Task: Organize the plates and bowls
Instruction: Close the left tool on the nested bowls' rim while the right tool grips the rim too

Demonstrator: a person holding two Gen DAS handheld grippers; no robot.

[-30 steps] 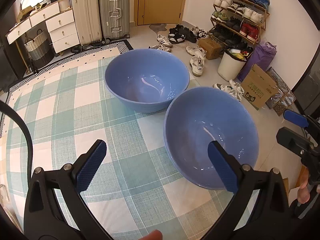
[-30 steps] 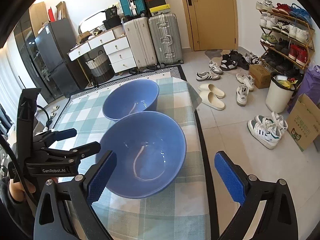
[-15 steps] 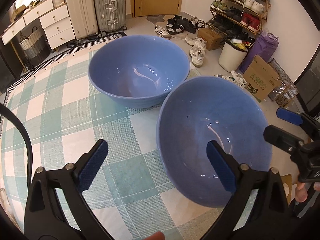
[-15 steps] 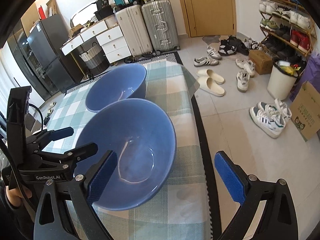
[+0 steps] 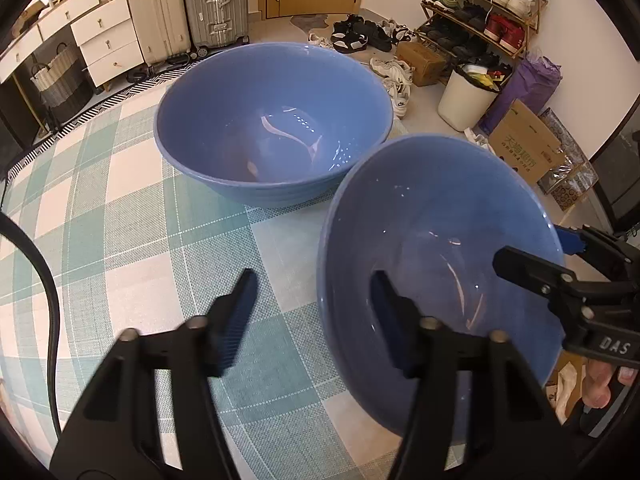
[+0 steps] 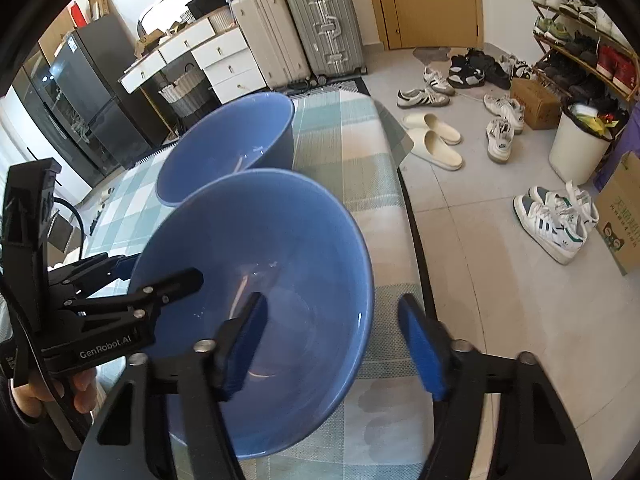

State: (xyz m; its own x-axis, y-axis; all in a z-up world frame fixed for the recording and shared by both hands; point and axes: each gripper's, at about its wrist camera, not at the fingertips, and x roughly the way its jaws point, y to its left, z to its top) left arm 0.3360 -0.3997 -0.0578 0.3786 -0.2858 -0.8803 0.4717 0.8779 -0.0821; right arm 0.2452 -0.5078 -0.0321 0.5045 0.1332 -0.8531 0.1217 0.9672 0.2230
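Observation:
Two large blue bowls stand side by side on a green-checked tablecloth (image 5: 120, 220). The near bowl (image 5: 440, 220) (image 6: 280, 232) sits by the table's right edge, and the far bowl (image 5: 272, 112) (image 6: 240, 132) rests just behind it. My left gripper (image 5: 314, 312) straddles the near bowl's left rim, one finger inside and one outside. Its jaws are closing, with a gap still showing at the rim. My right gripper (image 6: 332, 344) straddles the opposite rim the same way, jaws closing, pads not touching.
The table's right edge (image 6: 404, 208) drops to a tiled floor strewn with shoes (image 6: 432, 140). Suitcases (image 6: 320, 28) and white drawers (image 5: 108, 40) stand beyond the table's far end. A white bin (image 5: 464, 96), a cardboard box (image 5: 524, 148) and a shoe rack (image 5: 480, 4) line the right wall.
Both grippers have come down and forward onto the near bowl. Their jaws have narrowed from wide open to a partial gap around its rim on either side.

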